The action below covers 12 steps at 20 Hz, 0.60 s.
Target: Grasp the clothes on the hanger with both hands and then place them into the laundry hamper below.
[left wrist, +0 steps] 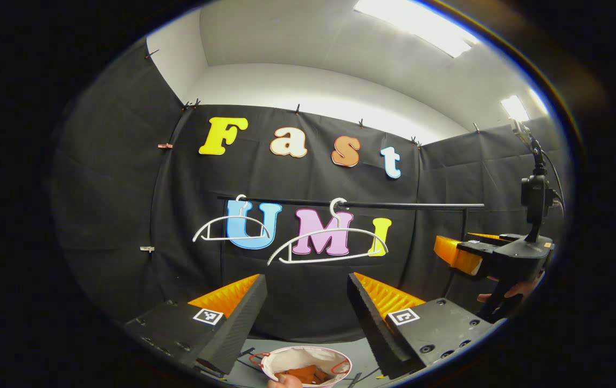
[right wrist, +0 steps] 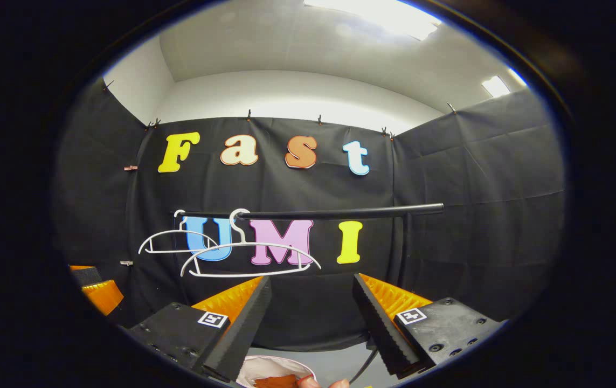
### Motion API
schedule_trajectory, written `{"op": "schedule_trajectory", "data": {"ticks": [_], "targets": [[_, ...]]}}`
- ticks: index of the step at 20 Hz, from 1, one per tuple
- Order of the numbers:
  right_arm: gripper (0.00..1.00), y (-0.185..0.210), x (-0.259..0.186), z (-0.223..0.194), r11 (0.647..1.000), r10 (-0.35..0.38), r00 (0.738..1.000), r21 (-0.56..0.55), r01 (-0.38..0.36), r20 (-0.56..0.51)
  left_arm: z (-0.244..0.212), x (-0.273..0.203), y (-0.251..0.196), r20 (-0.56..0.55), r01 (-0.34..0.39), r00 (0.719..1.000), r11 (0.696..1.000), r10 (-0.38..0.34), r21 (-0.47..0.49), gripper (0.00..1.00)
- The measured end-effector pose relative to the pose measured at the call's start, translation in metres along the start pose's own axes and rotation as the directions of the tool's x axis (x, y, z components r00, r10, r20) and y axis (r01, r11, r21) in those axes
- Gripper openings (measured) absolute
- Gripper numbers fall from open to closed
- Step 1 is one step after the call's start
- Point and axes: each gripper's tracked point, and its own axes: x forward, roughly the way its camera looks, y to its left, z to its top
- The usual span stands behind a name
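Two bare white hangers [left wrist: 232,226] [left wrist: 329,242] hang on a black rail [left wrist: 410,205]; nothing is draped on them. Low in the left gripper view stands a white laundry hamper [left wrist: 308,355] with red handles, and orange-brown clothes [left wrist: 302,373] lie inside it. My left gripper [left wrist: 306,277] is open above the hamper, its fingers empty. My right gripper [right wrist: 312,279] is open too, holding nothing. In the right gripper view the hangers [right wrist: 178,240] [right wrist: 254,258] are left of centre, and the hamper [right wrist: 264,369] with the clothes [right wrist: 278,381] sits at the bottom edge.
The right gripper [left wrist: 469,245] and the hand [left wrist: 507,291] holding it show at the right of the left gripper view, level with the rail's end. Part of the left gripper [right wrist: 97,291] is at the left edge of the right gripper view. A fingertip [left wrist: 286,381] touches the hamper's near rim.
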Motion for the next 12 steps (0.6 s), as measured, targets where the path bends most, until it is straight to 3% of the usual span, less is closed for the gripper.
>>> {"op": "schedule_trajectory", "data": {"ticks": [12], "targets": [[0.97,0.021,-0.005,-0.003,0.999,0.046,0.999,-0.014,-0.047,-0.015,0.0,0.0,0.018,-0.015,-0.039,0.999,0.999,0.039,0.004,0.95]]}}
